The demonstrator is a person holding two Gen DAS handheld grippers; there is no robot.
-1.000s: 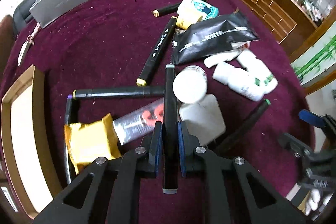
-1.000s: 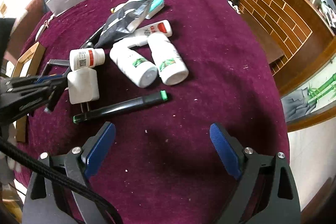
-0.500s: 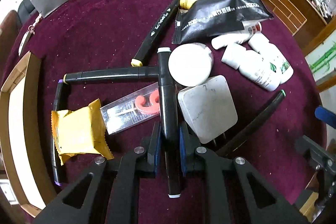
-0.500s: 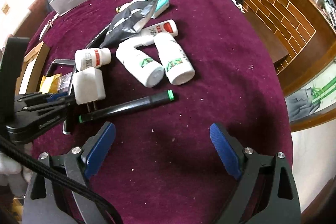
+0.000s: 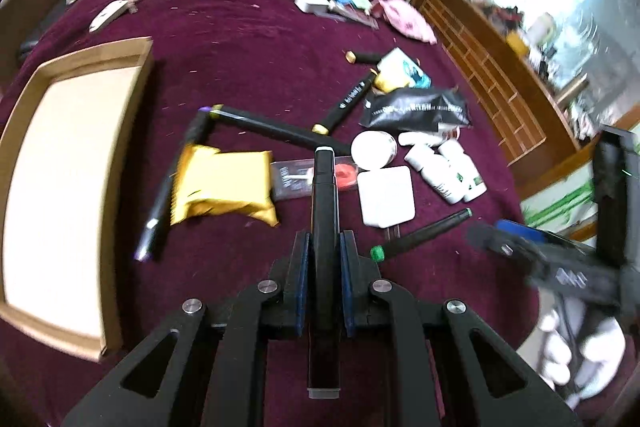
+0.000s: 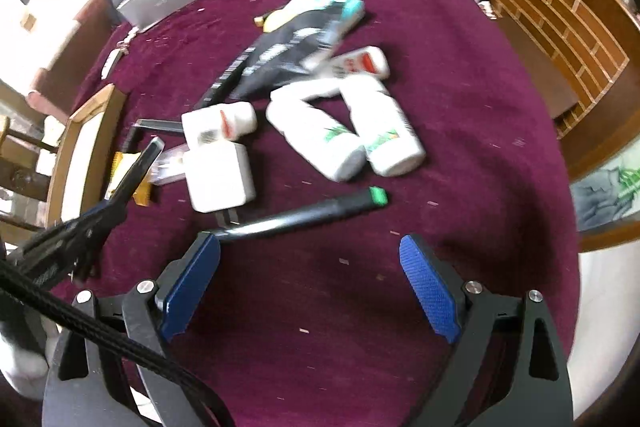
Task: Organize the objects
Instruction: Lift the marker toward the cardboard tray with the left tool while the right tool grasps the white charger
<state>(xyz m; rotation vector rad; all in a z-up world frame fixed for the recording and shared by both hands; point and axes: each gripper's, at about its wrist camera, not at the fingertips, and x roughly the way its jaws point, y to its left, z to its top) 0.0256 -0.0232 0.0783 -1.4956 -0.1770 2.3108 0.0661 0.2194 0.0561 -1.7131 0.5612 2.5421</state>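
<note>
Left wrist: left gripper [image 5: 324, 279] clamped on a black marker [image 5: 325, 211], lifted clear of the pile. Next, probably a carry to the wooden tray [image 5: 120, 163] at nine o'clock, over the yellow packet [image 5: 222, 187].

Right wrist: right gripper [image 6: 310, 283] gaping, empty; green-capped marker [image 6: 304, 213] at twelve o'clock, charger [image 6: 220, 177] beside.

Left gripper [image 5: 324, 267] tilted steeply downward, jaws pinched tight on a black marker [image 5: 325, 211] — its barrel runs straight out between the blue pads. Right gripper [image 6: 310, 283] also angled down — jaws spread wide, holding nothing.
</note>
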